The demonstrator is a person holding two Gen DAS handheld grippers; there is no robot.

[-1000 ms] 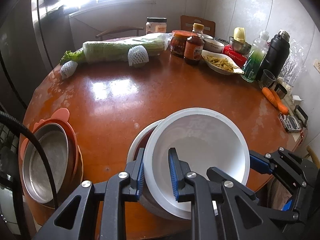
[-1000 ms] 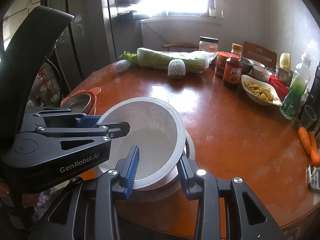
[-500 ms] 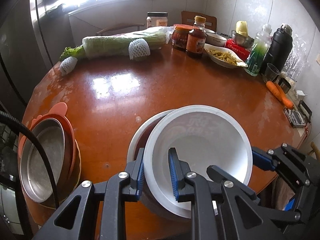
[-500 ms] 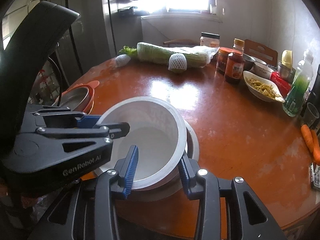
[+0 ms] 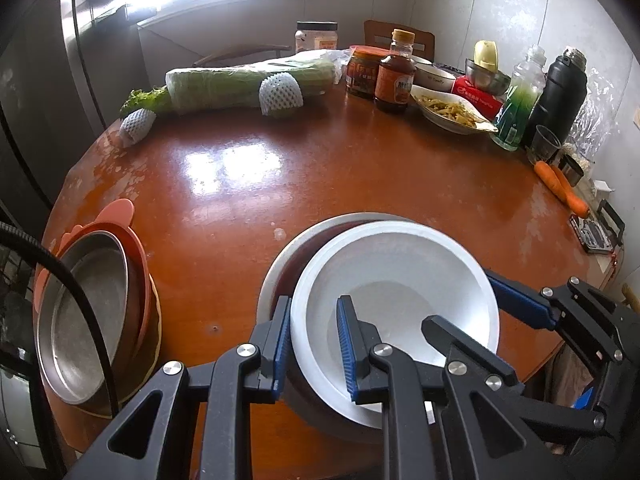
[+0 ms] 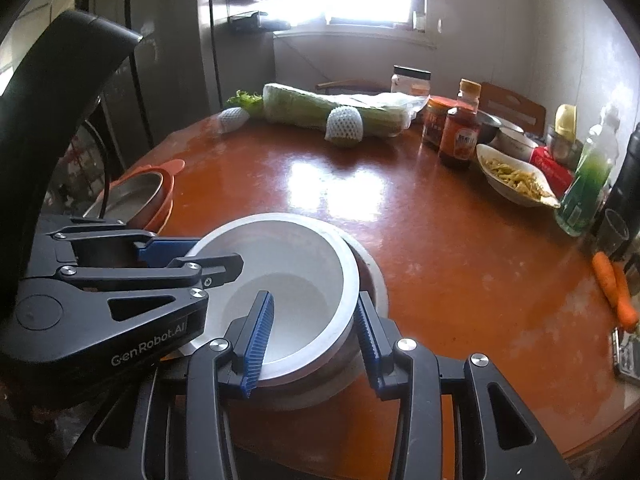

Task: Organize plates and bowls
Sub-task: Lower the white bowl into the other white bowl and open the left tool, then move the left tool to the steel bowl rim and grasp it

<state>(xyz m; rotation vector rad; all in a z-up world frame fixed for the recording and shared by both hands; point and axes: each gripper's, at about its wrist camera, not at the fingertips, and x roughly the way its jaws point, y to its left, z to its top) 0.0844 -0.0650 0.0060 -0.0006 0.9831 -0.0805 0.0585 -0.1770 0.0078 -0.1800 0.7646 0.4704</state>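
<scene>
Rims of the white bowl (image 5: 394, 276) are straddled so it nests in the bowl beneath; left gripper (image 5: 312, 344) fingers are clamped on its near rim; right gripper (image 6: 310, 334) fingers have just been easing apart around the opposite rim.

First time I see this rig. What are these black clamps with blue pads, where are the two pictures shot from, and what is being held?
A person holds one clamp in each hand; a camera on each looks along its fingers, giving both views. The left gripper is shut on the rim of a white bowl nested in a larger bowl on the table. The right gripper straddles the rim too; whether it presses is unclear. Stacked dishes sit nearby.
</scene>
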